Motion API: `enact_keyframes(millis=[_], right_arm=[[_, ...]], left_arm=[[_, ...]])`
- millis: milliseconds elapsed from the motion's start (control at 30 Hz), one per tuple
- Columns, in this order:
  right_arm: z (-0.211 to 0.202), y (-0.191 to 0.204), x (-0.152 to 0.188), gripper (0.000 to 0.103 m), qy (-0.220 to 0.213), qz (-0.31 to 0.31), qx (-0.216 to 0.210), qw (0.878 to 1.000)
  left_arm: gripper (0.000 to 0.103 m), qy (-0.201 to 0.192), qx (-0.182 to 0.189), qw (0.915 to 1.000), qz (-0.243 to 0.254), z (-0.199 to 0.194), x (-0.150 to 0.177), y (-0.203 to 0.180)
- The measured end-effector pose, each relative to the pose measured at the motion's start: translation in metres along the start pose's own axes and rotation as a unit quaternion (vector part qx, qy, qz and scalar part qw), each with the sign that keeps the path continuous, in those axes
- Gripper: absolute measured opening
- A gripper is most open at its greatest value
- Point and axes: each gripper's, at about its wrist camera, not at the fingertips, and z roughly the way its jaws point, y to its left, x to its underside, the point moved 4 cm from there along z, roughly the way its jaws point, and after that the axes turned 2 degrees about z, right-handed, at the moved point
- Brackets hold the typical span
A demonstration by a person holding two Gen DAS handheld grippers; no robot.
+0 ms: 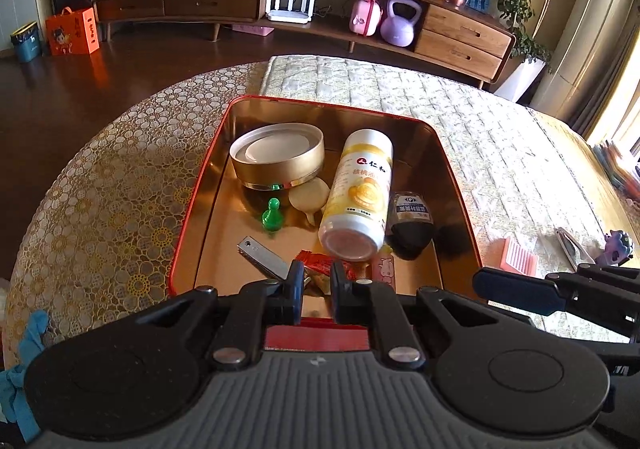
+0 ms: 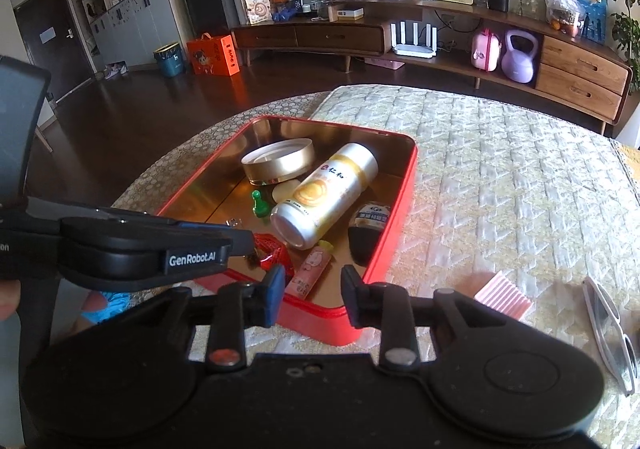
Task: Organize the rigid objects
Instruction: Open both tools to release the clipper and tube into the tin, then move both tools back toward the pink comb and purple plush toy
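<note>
A red tin tray with a gold inside sits on the table. It holds a gold round lid, a white and yellow bottle lying down, a dark bottle, a green pawn, nail clippers, a red wrapper and a pink tube. My left gripper is open and empty over the tray's near edge. My right gripper is open and empty over the tray's near right corner.
A pink ridged item and a white flat object lie on the quilted cloth right of the tray. A purple toy stands at the far right. A wooden sideboard stands beyond the table.
</note>
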Motion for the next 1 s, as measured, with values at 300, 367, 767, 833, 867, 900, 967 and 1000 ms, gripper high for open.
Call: enact_keyframes(millis=[300,367,767,833,867,900,967,1000], right_arm=[[-0.036,-0.001,0.004,0.048,-0.018,0.0,-0.004,1.0],[-0.046,-0.002,0.005,0.048,-0.023,0.002,-0.004,1.0],[-0.107,-0.012,0.028,0.065,-0.045,0.024,-0.009,0.999],[-0.117,-0.015,0.033,0.065,-0.048,0.027,-0.011,0.998],[-0.123,-0.017,0.036,0.065,-0.049,0.028,-0.011,0.998],[-0.127,-0.018,0.039,0.065,-0.05,0.03,-0.012,0.998],[-0.139,-0.022,0.044,0.07,-0.053,0.035,-0.014,0.998],[-0.145,-0.025,0.048,0.073,-0.058,0.037,-0.014,0.998]], left_arm=[[0.013,-0.016,0.0,0.9998,0.016,-0.034,0.006,-0.016],[0.013,-0.02,0.004,0.9997,0.015,-0.043,0.007,-0.02],[0.013,-0.041,0.014,0.9979,0.048,-0.094,0.028,-0.06],[0.015,-0.042,0.016,0.9977,0.05,-0.101,0.033,-0.067],[0.017,-0.043,0.017,0.9976,0.051,-0.105,0.035,-0.071],[0.025,-0.045,0.017,0.9974,0.053,-0.108,0.037,-0.075],[0.043,-0.051,0.017,0.9972,0.052,-0.116,0.043,-0.082],[0.06,-0.056,0.02,0.997,0.05,-0.12,0.045,-0.084]])
